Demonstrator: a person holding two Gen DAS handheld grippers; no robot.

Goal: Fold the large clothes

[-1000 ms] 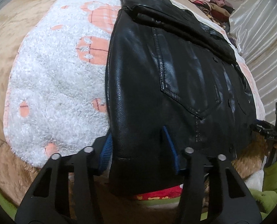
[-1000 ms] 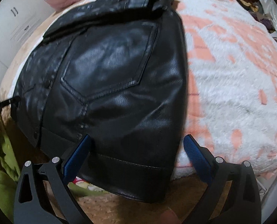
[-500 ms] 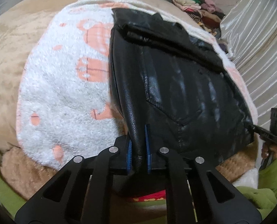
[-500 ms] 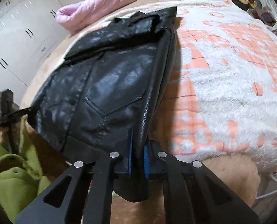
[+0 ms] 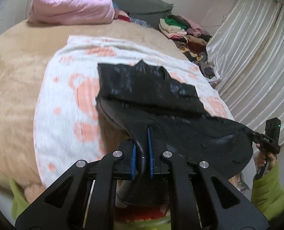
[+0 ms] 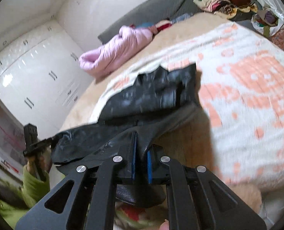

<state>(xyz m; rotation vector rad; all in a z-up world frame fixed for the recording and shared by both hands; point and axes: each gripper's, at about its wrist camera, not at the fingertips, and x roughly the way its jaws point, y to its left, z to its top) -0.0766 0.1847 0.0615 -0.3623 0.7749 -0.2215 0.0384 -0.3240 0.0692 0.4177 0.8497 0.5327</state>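
I'm holding the black leather jacket [image 5: 161,95] by its near hem, raised off the white-and-orange blanket [image 5: 65,99] while its far end is lying there. My left gripper [image 5: 142,153] is pinching one fold, jaws pressed together; my right gripper [image 6: 140,157] is pinching another. Pink quilt [image 5: 71,5] lying beyond.

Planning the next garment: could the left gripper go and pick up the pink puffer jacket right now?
Probably not yet. The left gripper is shut on the black leather jacket, and the pink puffer jacket lies at the bed's far end, beyond the white-and-orange blanket.
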